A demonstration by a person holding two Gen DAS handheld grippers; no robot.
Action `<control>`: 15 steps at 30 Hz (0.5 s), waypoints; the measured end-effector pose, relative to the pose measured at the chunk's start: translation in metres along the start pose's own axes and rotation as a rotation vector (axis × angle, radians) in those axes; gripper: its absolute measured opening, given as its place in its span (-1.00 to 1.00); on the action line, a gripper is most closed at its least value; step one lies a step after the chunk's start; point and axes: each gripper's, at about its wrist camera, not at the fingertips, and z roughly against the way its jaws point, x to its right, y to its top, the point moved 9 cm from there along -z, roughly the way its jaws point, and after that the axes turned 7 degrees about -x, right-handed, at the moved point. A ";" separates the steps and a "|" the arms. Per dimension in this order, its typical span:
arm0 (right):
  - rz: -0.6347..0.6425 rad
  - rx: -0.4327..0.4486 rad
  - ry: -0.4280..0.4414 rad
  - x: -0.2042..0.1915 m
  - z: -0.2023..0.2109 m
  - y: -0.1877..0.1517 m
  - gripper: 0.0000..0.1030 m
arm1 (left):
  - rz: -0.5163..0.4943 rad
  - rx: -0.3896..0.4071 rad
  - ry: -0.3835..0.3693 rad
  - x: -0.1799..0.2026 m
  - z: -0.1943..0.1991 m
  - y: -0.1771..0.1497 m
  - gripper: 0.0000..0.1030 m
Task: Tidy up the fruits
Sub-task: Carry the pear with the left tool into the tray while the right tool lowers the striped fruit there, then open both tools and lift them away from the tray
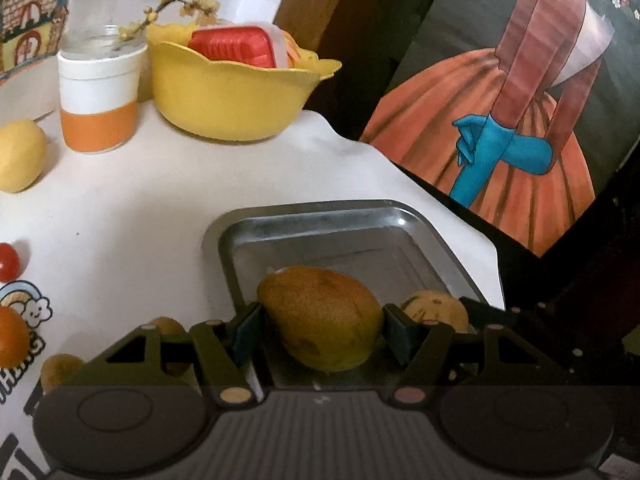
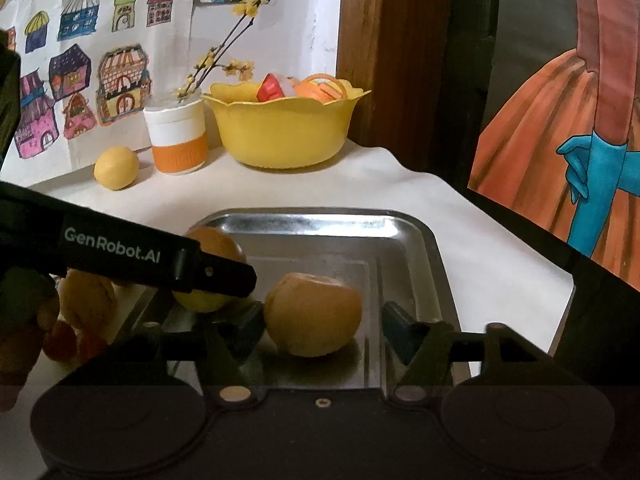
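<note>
A mango (image 1: pixel 320 318) is pinched between the fingers of the left gripper (image 1: pixel 322 330) over the metal tray (image 1: pixel 320 220). The right gripper (image 2: pixel 322 330) is spread around a round yellow fruit (image 2: pixel 314 314) lying in the tray. Beyond the tray, a yellow bowl (image 2: pixel 286 132) is seen.

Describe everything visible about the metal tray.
The metal tray is a shiny, silvery rectangle with rounded corners, a raised rim and a stepped, reflective floor. It lies flat on the white tablecloth, near the table's corner. Inside are a mango between the left gripper's fingers and a rounder yellow fruit between the right gripper's open fingers.
</note>
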 end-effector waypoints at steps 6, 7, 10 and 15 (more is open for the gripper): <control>0.008 0.010 -0.005 -0.004 0.008 -0.004 0.68 | -0.022 0.062 0.004 0.004 0.021 0.002 0.66; 0.007 0.012 -0.005 -0.004 0.010 -0.004 0.70 | -0.026 0.072 0.004 0.005 0.026 0.003 0.69; 0.001 0.020 0.002 -0.006 0.017 -0.006 0.87 | -0.033 0.107 0.011 0.006 0.042 0.004 0.85; -0.009 0.048 0.001 -0.010 0.036 -0.010 0.99 | -0.052 0.153 0.022 0.006 0.069 -0.001 0.99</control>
